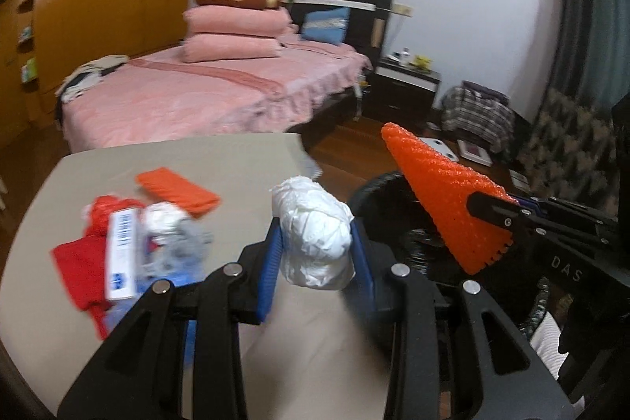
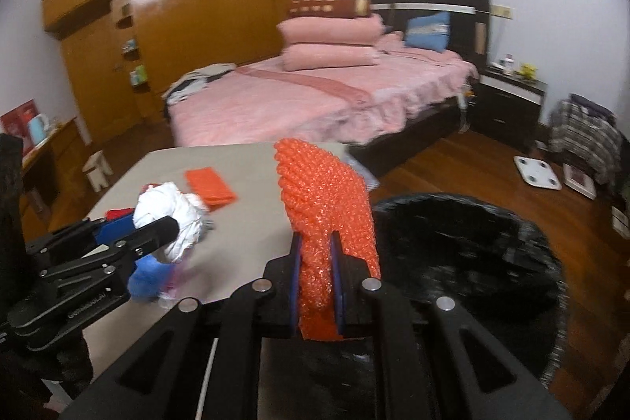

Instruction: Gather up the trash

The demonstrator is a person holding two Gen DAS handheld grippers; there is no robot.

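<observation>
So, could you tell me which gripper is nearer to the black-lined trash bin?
Right. The right gripper, shut on orange bubble wrap, is beside the trash bin's rim; the left gripper, holding a white wad, is farther off over the table.

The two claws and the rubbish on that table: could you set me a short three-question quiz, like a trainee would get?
1. What does the left claw hold?
2. True or false: the right claw is empty.
3. Which still lies on the table? A) folded orange sheet B) a banana C) a shoe

Key:
1. A crumpled white bag.
2. False; it pinches orange bubble wrap, near the black-lined bin.
3. A
</observation>
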